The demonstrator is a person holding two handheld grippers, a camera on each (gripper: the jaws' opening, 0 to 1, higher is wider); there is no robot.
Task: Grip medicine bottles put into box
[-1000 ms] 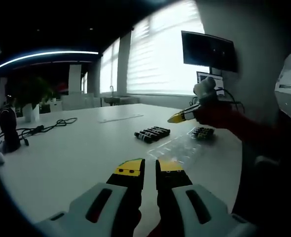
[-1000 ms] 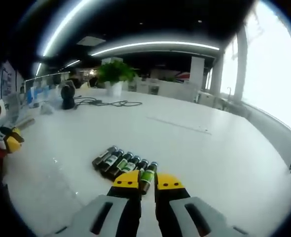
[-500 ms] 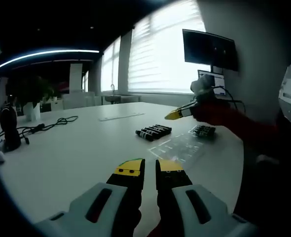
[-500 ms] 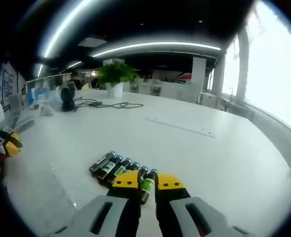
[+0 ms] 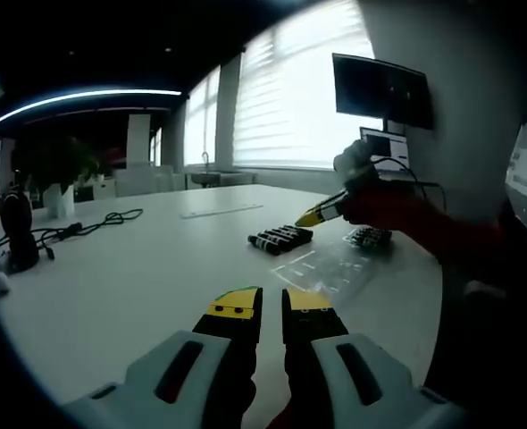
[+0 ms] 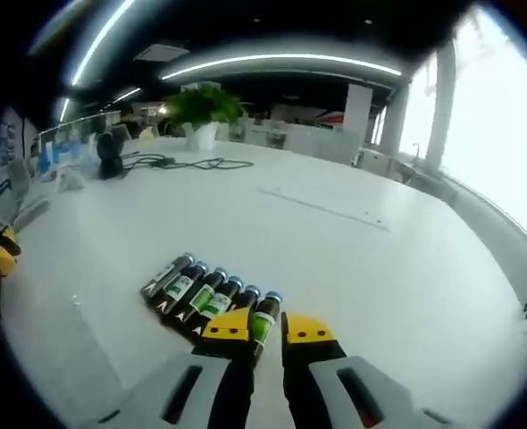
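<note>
Two grippers: one per hand, each looking along its own jaws.
Right gripper [image 6: 266,327]: jaws slightly parted at lower centre of the right gripper view, the end bottle's body between the tips; whether they press it, cannot tell.
Medicine bottles [image 6: 205,297]: six lying side by side, touching, in a slanted row on the white table [image 6: 362,268]; bare tabletop all round.
Left gripper [image 5: 271,304]: jaws nearly together, nothing between, over bare table at lower centre.
Clear box [image 5: 330,265]: flat, right of centre, beside the bottles, near the table's right edge.
Cable [image 5: 76,231]: far left, well apart.
</note>
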